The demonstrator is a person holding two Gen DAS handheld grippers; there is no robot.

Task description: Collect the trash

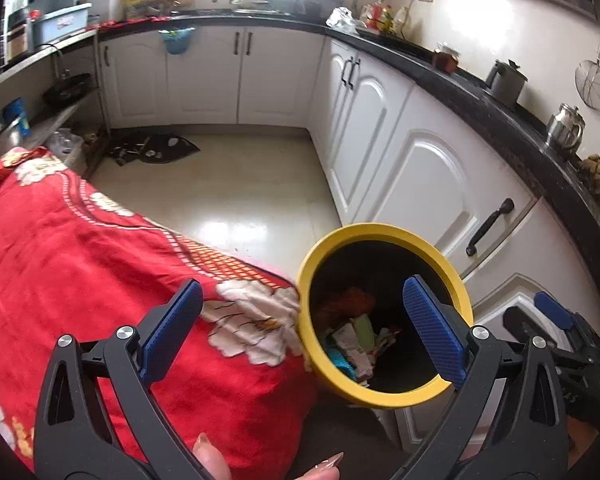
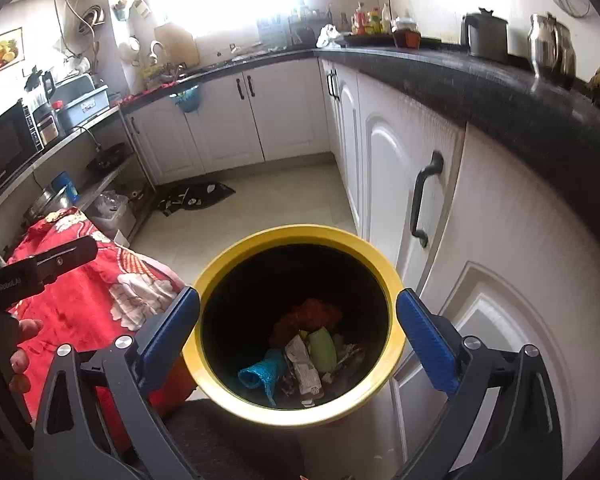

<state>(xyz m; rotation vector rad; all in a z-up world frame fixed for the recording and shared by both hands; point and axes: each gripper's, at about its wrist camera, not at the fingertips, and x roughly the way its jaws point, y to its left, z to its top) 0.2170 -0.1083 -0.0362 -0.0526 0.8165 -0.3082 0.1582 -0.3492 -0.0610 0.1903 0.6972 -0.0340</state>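
Trash (image 2: 300, 356) lies inside the yellow-rimmed bin (image 2: 384, 268); both grippers (image 1: 304, 332) (image 2: 298, 340) gape empty above it, and dropping carelessly could knock its rim

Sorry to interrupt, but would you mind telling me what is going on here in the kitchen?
A person is collecting trash with a hand-held gripper in each hand. Both the left hand-held gripper and the right hand-held gripper are open and empty, over the yellow-rimmed bin. Crumpled wrappers and a blue scrap lie inside it. A red floral cloth sits beside the bin.
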